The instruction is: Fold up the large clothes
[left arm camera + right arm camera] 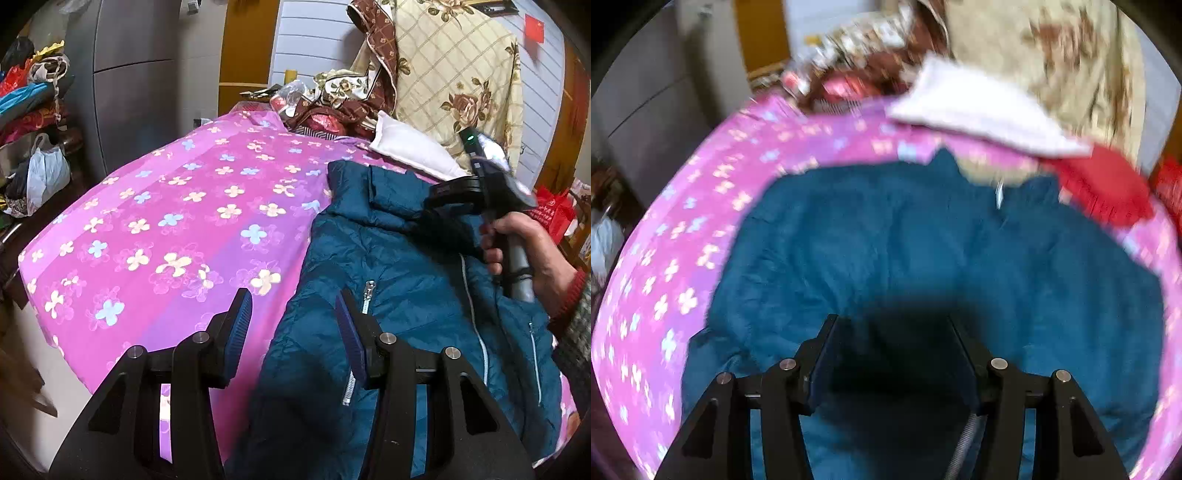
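Both grippers wide over teal jacket [406, 266]

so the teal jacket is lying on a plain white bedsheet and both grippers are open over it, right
Not quite. The bedsheet is not plain white: it is pink and purple with a flower print, as the left wrist view shows clearly. The rest holds: the teal jacket lies on it, and the left gripper and right gripper are both open over it.

Both claws agape: left claw [293, 325], right claw [892, 343].
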`<move>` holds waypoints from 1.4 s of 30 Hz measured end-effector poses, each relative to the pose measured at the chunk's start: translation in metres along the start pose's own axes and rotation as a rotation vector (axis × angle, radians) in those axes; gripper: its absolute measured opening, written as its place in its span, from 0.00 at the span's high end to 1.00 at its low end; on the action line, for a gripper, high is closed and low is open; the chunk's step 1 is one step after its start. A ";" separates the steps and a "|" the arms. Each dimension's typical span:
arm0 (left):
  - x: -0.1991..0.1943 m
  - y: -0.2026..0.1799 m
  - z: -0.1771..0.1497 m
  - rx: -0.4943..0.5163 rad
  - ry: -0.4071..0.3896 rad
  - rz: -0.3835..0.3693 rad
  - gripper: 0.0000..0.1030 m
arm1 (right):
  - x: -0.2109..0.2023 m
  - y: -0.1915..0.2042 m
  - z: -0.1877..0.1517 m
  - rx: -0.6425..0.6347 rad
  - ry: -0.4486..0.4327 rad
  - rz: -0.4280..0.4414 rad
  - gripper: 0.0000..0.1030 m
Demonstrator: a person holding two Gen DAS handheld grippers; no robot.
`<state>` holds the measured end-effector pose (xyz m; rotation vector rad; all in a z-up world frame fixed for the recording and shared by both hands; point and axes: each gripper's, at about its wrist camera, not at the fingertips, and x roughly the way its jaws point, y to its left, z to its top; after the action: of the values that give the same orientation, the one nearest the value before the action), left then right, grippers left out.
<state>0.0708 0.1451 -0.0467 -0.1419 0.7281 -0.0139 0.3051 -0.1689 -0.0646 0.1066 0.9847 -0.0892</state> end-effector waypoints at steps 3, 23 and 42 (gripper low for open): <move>0.006 0.002 0.000 -0.009 0.017 0.003 0.55 | 0.035 0.001 0.001 0.029 0.052 -0.013 0.47; -0.006 0.062 -0.002 -0.091 0.100 0.024 0.53 | -0.175 -0.147 -0.194 0.168 -0.023 0.114 0.33; 0.072 0.056 -0.052 -0.277 0.472 -0.451 0.50 | -0.168 -0.285 -0.392 0.652 -0.021 0.220 0.33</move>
<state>0.0882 0.1901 -0.1399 -0.5792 1.1549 -0.3885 -0.1458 -0.3954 -0.1534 0.8078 0.8864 -0.2059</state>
